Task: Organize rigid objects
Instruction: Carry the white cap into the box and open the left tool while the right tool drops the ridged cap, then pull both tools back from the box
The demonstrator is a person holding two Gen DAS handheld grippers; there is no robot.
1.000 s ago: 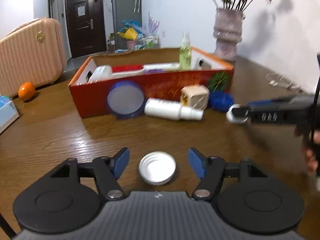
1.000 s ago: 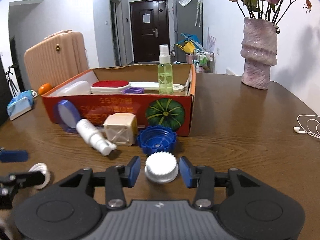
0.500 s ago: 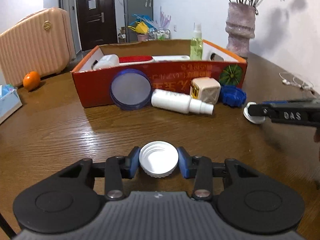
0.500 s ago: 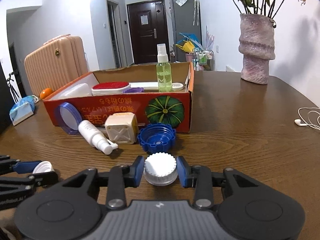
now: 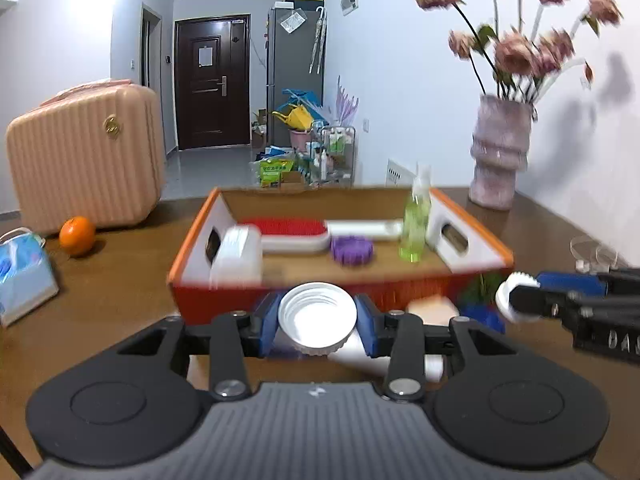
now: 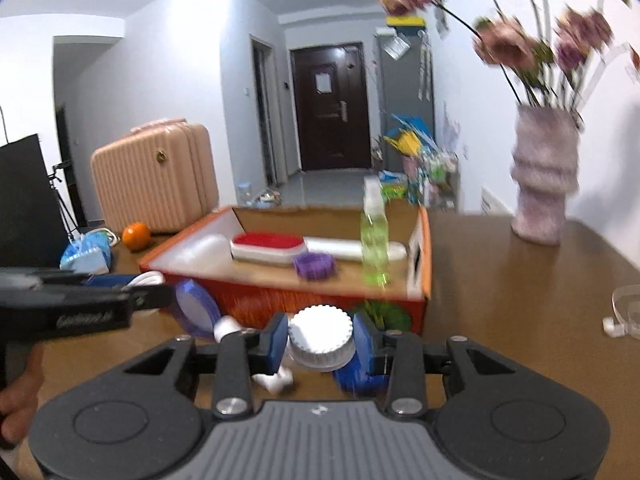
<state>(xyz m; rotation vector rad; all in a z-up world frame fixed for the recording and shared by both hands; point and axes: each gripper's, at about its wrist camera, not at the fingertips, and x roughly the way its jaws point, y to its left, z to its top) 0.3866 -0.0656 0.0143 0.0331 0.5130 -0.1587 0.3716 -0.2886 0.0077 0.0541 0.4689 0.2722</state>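
Overhead, white ribbed cap, hollow-side up.

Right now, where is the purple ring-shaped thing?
In both views the purple ring lies inside the orange box, between the red-topped case and the green spray bottle.

Letters "DAS" showing in part on side of right gripper; print on left gripper blurring beyond reading.
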